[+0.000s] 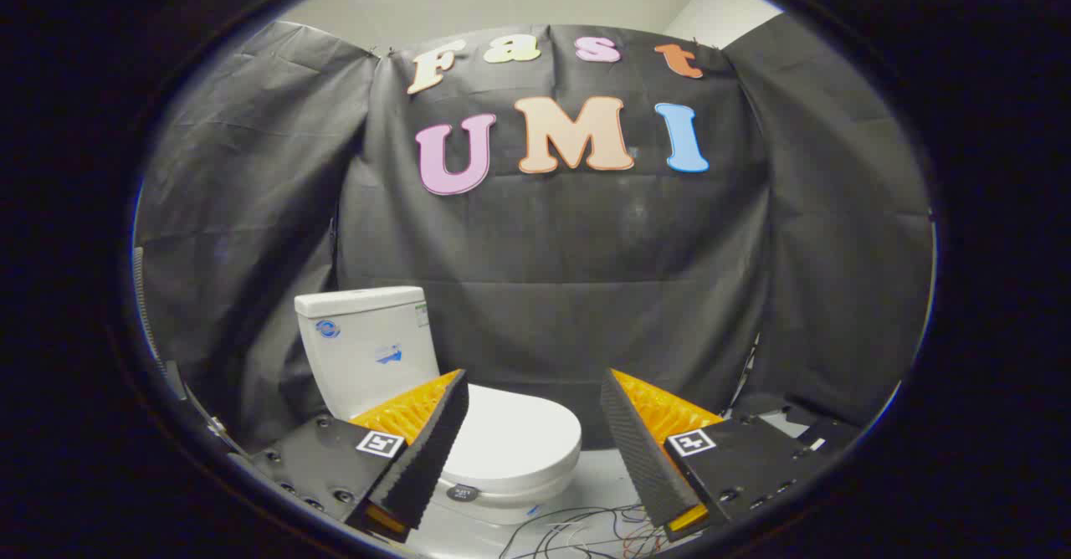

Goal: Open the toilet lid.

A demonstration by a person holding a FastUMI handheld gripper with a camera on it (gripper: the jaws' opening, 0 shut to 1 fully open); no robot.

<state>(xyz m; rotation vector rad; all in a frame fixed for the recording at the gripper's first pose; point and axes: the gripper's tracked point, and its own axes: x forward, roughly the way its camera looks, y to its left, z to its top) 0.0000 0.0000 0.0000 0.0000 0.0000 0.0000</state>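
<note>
Item: toilet lid, down flat on the bowl, ahead of my left finger. Hand-held gripper: fingers spread, empty, clear of it. Cistern behind. My advice: hook the lid's front lip, lift slowly toward the cistern.

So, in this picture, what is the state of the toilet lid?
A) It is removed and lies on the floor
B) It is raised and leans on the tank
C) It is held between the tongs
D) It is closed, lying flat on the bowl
D: the toilet lid lies flat on the bowl in front of the tank, and the open tongs touch nothing.
</note>
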